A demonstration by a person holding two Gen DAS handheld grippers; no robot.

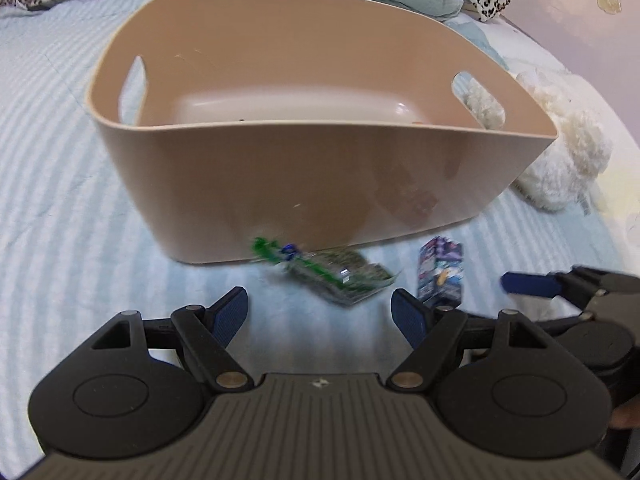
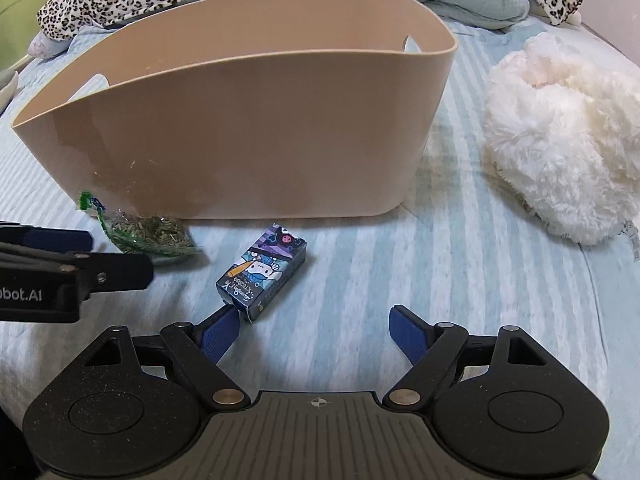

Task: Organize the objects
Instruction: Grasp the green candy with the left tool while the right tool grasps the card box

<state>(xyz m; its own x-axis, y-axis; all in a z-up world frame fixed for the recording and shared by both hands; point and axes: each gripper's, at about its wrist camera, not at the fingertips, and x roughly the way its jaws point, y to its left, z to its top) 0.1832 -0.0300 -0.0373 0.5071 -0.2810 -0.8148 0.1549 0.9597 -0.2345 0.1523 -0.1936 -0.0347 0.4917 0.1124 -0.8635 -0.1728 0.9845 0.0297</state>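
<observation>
Beige plastic bin awaits; right gripper, fingers apart, should straddle the cartoon-printed box squarely; left gripper likewise spread.

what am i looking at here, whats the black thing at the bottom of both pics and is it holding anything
Those are hand-held grabbers, one per hand, each with a camera looking along its two blue-padded fingers. One picture is from the left gripper, the other from the right gripper. Both are open and hold nothing. On the striped bed sheet sit a tan plastic tub, a clear bag of green bits, a small cartoon box whose near end is at the right gripper's left finger, and a white plush toy.
</observation>
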